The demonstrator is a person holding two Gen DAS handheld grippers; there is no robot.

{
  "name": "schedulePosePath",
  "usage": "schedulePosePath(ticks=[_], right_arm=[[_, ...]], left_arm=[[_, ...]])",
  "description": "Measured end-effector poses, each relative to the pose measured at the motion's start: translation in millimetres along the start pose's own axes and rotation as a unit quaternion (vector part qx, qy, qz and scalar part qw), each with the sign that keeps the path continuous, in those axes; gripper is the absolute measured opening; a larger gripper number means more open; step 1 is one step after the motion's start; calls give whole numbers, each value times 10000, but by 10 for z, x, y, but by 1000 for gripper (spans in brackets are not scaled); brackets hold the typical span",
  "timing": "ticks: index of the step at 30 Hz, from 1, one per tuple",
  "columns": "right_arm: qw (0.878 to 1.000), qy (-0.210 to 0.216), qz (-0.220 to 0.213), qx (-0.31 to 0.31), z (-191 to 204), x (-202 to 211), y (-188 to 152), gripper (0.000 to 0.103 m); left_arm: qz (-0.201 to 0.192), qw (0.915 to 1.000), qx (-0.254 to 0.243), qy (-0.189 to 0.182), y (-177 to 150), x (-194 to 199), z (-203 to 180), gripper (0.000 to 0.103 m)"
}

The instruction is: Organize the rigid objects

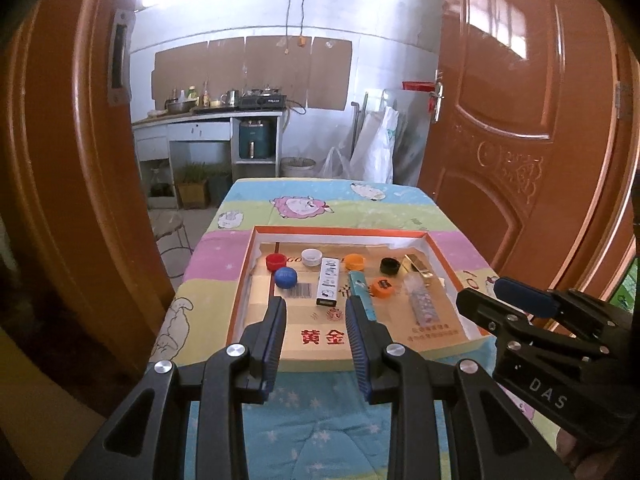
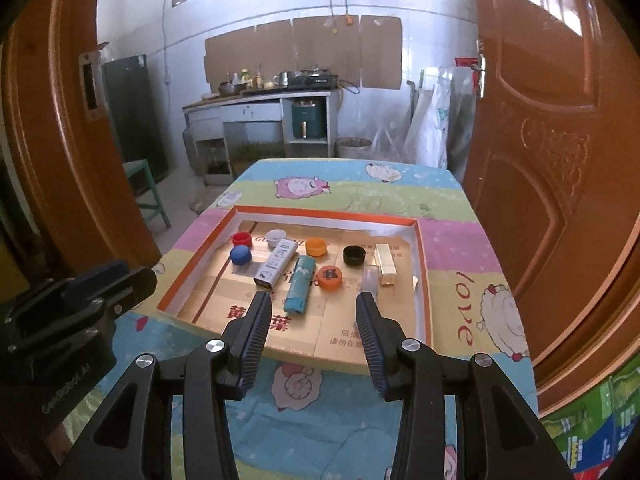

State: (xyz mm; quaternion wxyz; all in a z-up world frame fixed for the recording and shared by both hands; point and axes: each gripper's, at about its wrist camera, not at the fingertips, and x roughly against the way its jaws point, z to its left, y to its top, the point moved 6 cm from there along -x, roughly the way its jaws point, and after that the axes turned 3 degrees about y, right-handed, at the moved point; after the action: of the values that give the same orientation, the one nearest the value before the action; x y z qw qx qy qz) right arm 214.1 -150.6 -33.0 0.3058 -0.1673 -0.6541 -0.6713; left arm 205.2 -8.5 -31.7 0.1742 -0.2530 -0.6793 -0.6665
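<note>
Bottle caps, e.g. blue cap (image 1: 285,277), and small boxes, white box (image 1: 329,282), teal box (image 2: 300,284), lay in tray (image 2: 423,264) ahead of jaws. Judged light, stiff, smooth; best pinched across narrow sides. Left gripper (image 1: 316,308), right gripper (image 2: 314,304): jaws apart, empty.

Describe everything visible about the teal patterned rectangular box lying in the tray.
The teal patterned rectangular box is long, slim and rigid, seemingly printed card or tin, with small pale motifs. It lies flat on the cardboard lining of the orange-rimmed shallow tray, near the middle. A white rectangular box lies just left, an orange bottle cap close on its right; contact unclear.
</note>
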Motion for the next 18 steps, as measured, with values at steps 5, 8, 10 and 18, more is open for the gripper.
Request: schedulePosePath(ticks=[5,8,10,18], right_arm=[[9998,-117,-69,-124,18,210,-39,45],[9996,-200,-91,-157,47,318,-66,45],[9995,-232,-114,-187,63,395,-90,45],[9985,-424,-245,-244,158,695,-224,45]], left_arm=[[-165,9999,-44,-3,-17,223,-31,31],[-237,9997,-60,12,-39,343,-51,31],[-287,9995,-75,51,-63,426,-60,31],[-450,9990,-29,30,-156,739,-76,31]])
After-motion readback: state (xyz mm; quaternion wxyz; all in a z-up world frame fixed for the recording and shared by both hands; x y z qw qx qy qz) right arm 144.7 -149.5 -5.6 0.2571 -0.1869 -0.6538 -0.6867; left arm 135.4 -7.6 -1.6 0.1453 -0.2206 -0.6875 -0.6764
